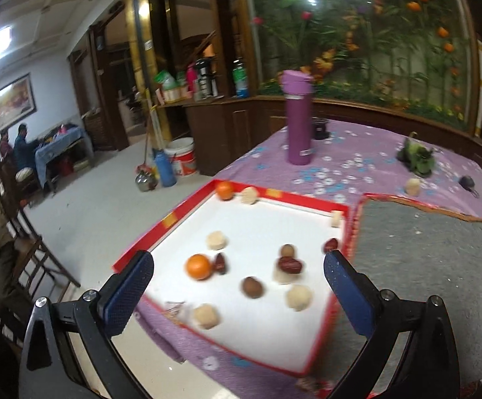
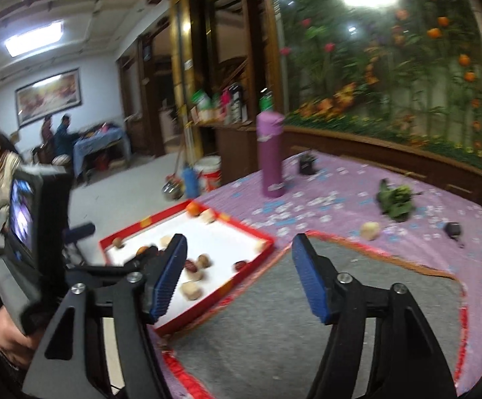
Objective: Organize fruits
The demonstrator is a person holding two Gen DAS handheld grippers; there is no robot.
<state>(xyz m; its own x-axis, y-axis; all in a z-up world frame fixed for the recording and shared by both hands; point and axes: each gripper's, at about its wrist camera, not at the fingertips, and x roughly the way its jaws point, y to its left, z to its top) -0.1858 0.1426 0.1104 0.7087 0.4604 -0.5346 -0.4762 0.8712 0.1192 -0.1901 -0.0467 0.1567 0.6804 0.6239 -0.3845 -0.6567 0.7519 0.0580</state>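
Both grippers hang above the table with fingers spread wide and nothing between them: the left gripper (image 1: pixel 237 271) frames the tray (image 1: pixel 187 211) in the lower centre of its view, and the right gripper (image 2: pixel 239 266) looks over the grey mat (image 2: pixel 307 326) at lower right of its view. The fruits sit loose on the tray's white floor: an orange (image 1: pixel 198 266) at centre left touching a dark date (image 1: pixel 220 263), a second orange (image 1: pixel 225 190) in the far corner, a brown nut (image 1: pixel 252 287), another date (image 1: pixel 290 265) lying on a pale piece, and several pale round pieces scattered about. One pale piece (image 1: pixel 412 187) lies outside on the purple cloth (image 1: pixel 340 166), near the greens (image 1: pixel 417 158) at upper right, well apart from the tray. The step in hand is probably picking a first fruit to sort. The left view is blurred, so what the pale pieces are is hard to tell. To do it well, the left gripper should descend straight over a lone fruit such as the nut, which has clear floor on both sides, rather than the orange and date that touch. Round fruits may roll, so the fingers should close slowly and centred across the widest part, low near the tray floor.
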